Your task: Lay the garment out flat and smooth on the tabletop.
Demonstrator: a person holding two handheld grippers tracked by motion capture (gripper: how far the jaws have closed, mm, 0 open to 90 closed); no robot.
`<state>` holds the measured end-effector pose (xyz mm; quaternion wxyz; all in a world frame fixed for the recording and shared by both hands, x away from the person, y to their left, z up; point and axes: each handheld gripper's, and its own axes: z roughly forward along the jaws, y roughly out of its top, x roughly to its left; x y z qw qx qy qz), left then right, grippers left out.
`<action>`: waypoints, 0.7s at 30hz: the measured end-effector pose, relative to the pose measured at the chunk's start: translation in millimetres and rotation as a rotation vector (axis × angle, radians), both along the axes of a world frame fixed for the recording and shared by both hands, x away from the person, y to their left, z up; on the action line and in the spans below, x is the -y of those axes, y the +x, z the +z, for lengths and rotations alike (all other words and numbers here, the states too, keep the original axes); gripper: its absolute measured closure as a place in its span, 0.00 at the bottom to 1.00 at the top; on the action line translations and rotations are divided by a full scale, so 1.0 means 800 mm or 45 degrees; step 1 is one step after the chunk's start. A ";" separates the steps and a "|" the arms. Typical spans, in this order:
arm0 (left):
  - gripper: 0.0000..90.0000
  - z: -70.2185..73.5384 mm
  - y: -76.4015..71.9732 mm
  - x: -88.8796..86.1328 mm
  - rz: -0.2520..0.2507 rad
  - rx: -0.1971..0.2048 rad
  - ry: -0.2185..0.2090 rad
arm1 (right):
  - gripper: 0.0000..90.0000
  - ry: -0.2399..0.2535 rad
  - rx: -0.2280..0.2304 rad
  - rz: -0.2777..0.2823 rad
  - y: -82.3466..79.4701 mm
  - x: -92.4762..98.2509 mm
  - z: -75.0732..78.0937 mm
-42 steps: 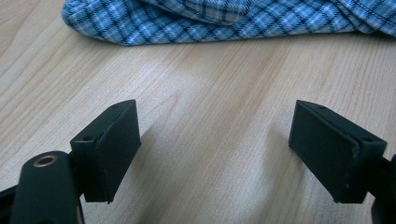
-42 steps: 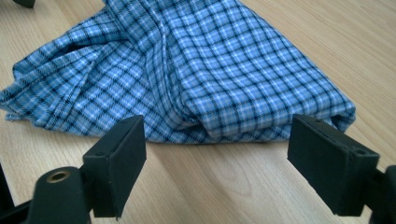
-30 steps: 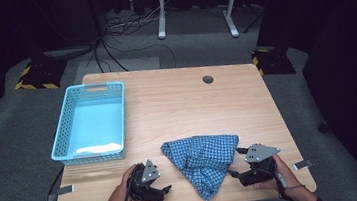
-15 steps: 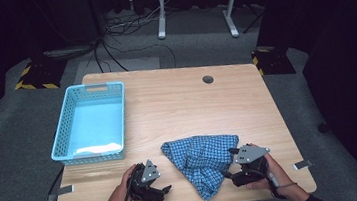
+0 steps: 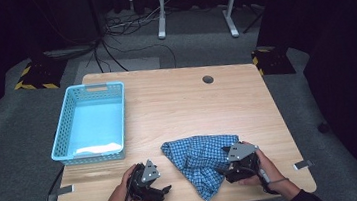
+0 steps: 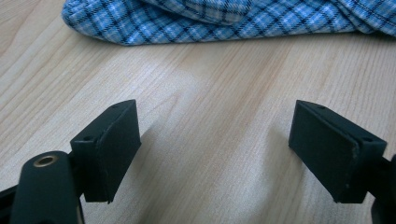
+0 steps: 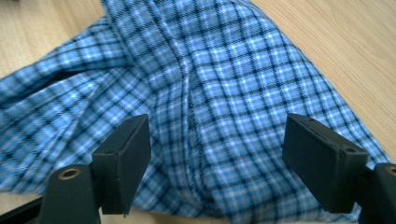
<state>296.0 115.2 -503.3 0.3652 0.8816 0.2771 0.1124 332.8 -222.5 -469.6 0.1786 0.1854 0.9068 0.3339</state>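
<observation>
A crumpled blue checked cloth (image 5: 198,154) lies near the table's front edge, right of centre. My right gripper (image 5: 224,168) rests over the cloth's right side; in the right gripper view its jaws stand wide apart above the cloth (image 7: 224,93), open (image 7: 217,163). My left gripper (image 5: 163,188) sits on the table left of the cloth, pointing toward it. In the left gripper view it is open (image 6: 217,156) over bare wood, with the cloth (image 6: 224,18) a short way ahead.
A light blue plastic basket (image 5: 60,138) stands at the table's left side with something white at its near end. A cable hole (image 5: 208,79) sits near the far edge of the wooden table (image 5: 177,105). White tape tabs mark the front corners.
My right gripper has slid left from beside the cloth onto its right edge. The left gripper has stayed put.
</observation>
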 end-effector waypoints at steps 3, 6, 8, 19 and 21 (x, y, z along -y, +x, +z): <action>0.18 0.000 0.000 0.000 0.000 0.000 0.000 | 0.27 -0.013 0.004 0.000 0.005 -0.003 -0.002; 0.18 0.000 0.000 0.000 0.000 0.000 0.000 | 0.27 -0.023 0.000 0.004 0.009 -0.006 -0.004; 0.18 0.000 0.000 0.000 0.000 0.000 0.000 | 0.28 -0.027 -0.004 0.006 0.010 -0.008 -0.005; 0.18 0.000 0.000 0.000 0.001 0.000 -0.001 | 0.63 -0.075 -0.021 0.043 0.014 -0.012 -0.007; 0.18 0.000 0.000 0.000 0.001 0.000 -0.001 | 0.67 -0.080 -0.022 0.045 0.015 -0.011 -0.006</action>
